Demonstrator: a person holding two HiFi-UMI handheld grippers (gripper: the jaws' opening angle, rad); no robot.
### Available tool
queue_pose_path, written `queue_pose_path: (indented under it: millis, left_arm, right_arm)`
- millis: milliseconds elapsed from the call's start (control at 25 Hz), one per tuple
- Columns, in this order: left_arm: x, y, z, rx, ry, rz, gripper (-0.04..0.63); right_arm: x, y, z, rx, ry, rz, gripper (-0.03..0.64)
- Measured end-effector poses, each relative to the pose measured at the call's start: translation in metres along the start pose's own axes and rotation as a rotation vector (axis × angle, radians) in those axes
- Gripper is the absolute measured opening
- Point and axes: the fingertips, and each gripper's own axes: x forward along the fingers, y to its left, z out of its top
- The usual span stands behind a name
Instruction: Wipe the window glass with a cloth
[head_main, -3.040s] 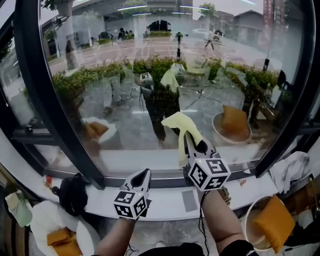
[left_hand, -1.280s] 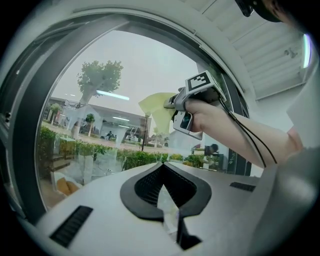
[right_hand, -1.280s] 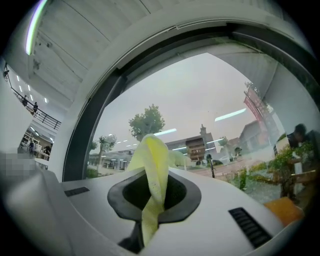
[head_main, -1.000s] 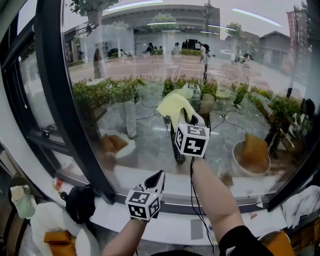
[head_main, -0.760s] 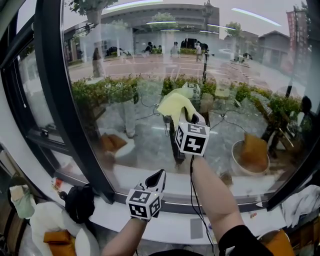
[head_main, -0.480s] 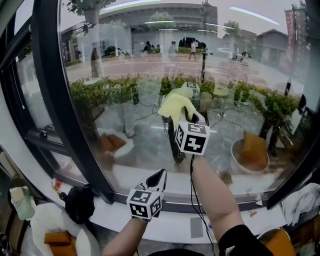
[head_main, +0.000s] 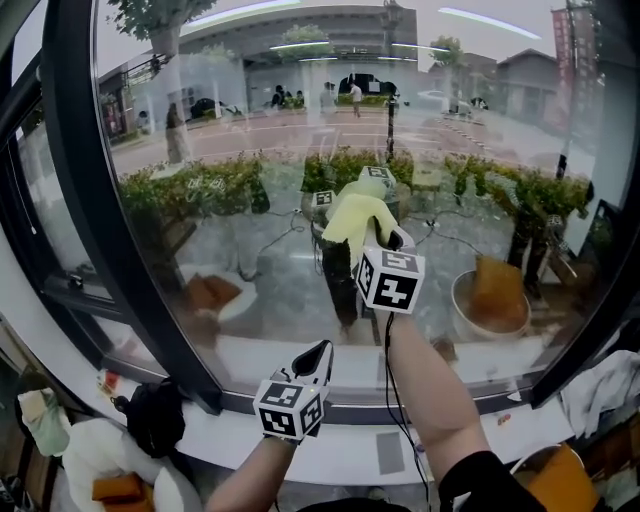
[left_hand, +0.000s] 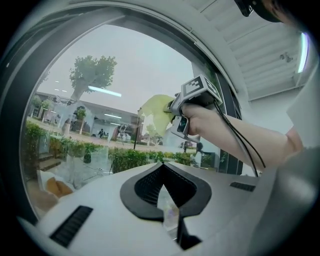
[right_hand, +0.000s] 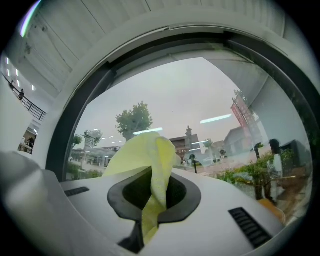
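The right gripper (head_main: 377, 231) is raised to the glass (head_main: 220, 190), its jaws clamped on the yellow cloth (head_main: 353, 212), which bunches above the jaws against the pane right of the dark frame (head_main: 110, 230). The left gripper (head_main: 316, 355) sits low and nearer, over the white sill (head_main: 225, 438), its jaws together with nothing between them.

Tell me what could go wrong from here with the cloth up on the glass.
1. The right gripper pinches only a narrow fold of the yellow cloth; pressing sideways could pull it free.
2. Most of the cloth bunches above the jaws, so their hard tips might touch the window glass.
3. The cable hanging along the arm could snag the left gripper.
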Motion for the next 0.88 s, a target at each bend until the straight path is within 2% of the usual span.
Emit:
queue_pose_path:
  millis: [880]
  left_arm:
    - [0.086,-0.118,-0.024,0.034,0.059,-0.207,0.006]
  right_arm:
    - [-0.066,-0.202,0.013,-0.032,-0.021,-0.218,0.032]
